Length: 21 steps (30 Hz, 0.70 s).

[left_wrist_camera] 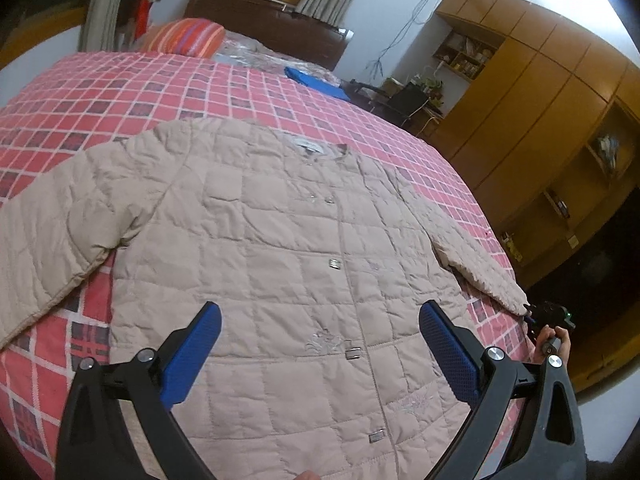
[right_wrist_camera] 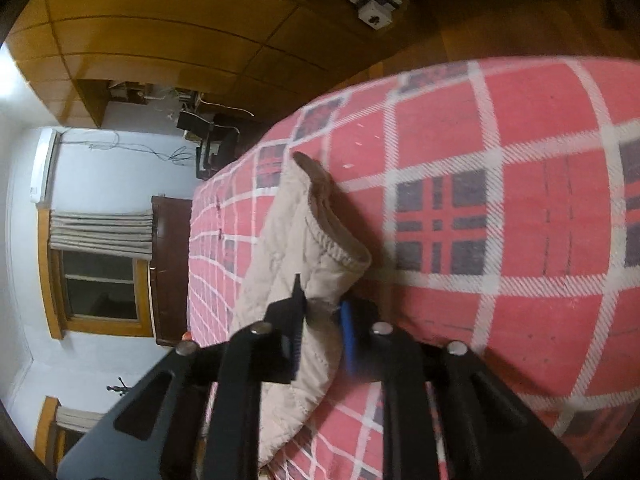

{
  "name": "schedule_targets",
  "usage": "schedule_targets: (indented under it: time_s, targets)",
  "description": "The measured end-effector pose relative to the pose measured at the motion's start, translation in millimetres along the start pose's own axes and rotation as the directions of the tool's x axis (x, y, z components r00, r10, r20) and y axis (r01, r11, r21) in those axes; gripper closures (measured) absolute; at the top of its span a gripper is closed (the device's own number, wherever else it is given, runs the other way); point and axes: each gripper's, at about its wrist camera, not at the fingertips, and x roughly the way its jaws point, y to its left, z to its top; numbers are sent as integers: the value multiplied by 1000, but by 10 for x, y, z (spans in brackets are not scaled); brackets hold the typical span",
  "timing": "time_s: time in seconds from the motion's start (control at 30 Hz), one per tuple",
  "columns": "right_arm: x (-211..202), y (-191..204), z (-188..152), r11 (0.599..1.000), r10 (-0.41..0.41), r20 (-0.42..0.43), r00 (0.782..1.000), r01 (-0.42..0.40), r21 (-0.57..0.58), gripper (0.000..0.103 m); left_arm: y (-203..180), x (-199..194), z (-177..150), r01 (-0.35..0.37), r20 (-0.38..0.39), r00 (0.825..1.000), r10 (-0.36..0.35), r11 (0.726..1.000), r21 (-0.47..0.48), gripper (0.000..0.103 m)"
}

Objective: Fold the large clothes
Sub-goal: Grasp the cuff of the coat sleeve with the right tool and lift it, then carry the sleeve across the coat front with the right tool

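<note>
Quilted beige jacket [left_wrist_camera: 280, 248], laid front-up and buttoned on the plaid bedspread [left_wrist_camera: 120, 92]; right gripper [right_wrist_camera: 320, 320] clenched on the jacket's sleeve cuff [right_wrist_camera: 332, 248]; left gripper [left_wrist_camera: 320, 352] spread wide above the hem, empty; the sleeve is best carried flat across the chest, cuff kept taut.

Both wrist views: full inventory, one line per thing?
quilted jacket: 1, beige, spread flat on bed, buttoned front up
right sleeve cuff: 1, beige, at bed edge, pinched
checked blanket: 1, red, covers bed
striped pillow: 1, orange, by headboard
blue item: 1, far side of bed
wardrobe: 1, yellow-brown, beside bed
window: 1, curtained, behind headboard
left hand-held gripper: 1, black, blue pads, open above hem
right hand-held gripper: 1, closed on cuff
hand: 1, holding right gripper
</note>
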Motion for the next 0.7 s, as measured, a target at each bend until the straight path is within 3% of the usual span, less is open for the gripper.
schedule_targets:
  time_s: [0.13,0.27,0.4,0.53,0.7]
  targets:
    - [-179,300,-71,996,11,32,999,-8,-88,96,1,-90,3,-15,36,999,13,998,59,4]
    - [-379,716,-198,980,36,57,998,-24,-198,96,5,-185,-21,6,88,996,-14,997,80,4]
    - [-537,1147,-378,953,72,63,995,-50,-298,96,-6,-262,-30,35,93,995,-44,995,98,4]
    - [-651,1633,-624,911,113,54,992,-82,-405,96,38,-253,-2,86,10,996,-87,995,57,4]
    - [-714,2217,-1087,840,159,16,987,-126,-528,96,70,-309,13,67,27,997,-69,996,63,4]
